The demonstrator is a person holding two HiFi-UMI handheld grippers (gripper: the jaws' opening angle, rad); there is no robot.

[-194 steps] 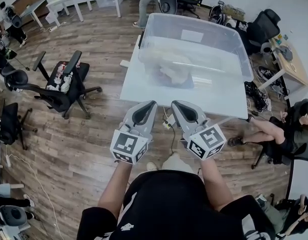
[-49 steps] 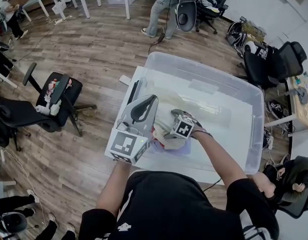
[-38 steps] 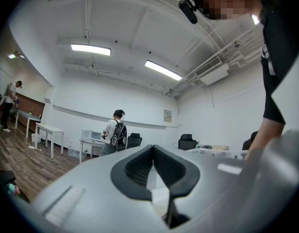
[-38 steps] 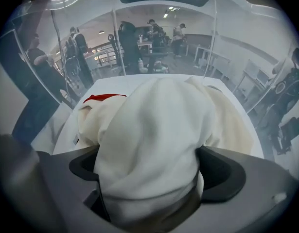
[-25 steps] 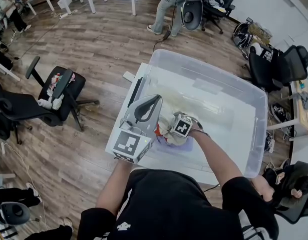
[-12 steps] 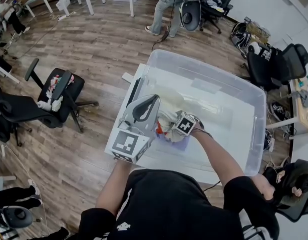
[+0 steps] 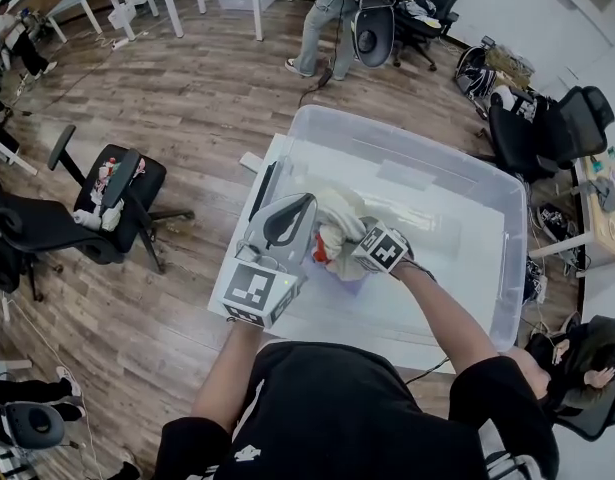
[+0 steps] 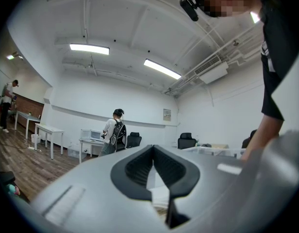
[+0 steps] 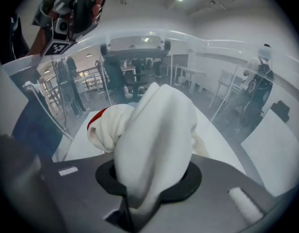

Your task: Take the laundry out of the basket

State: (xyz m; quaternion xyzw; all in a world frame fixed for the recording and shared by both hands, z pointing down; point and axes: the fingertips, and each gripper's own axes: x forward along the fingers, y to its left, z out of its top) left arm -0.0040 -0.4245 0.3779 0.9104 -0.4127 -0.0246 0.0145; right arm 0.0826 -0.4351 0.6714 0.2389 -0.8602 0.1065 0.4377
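Observation:
A clear plastic bin (image 7: 473, 182) stands on a white table (image 7: 317, 320) and holds pale laundry. My right gripper (image 7: 349, 240) reaches down into the bin's near left corner. Its jaws have just been closing, and it is shut on a bunched white cloth (image 7: 336, 214) with a red patch (image 7: 317, 252). In the right gripper view the white cloth (image 9: 159, 125) fills the gap between the jaws of the right gripper (image 9: 150, 163) and hangs forward. My left gripper (image 7: 303, 202) is held level over the bin's left wall, shut and empty. In its own view the left gripper (image 8: 151, 149) holds nothing.
Black office chairs stand on the wood floor at the left (image 7: 107, 183) and at the right (image 7: 547, 118). One person (image 7: 322, 18) stands beyond the bin near white desks; another sits at the lower right (image 7: 587, 358).
My right gripper has closed on the white cloth and lifted it up out of the pile. The left gripper has stayed where it was.

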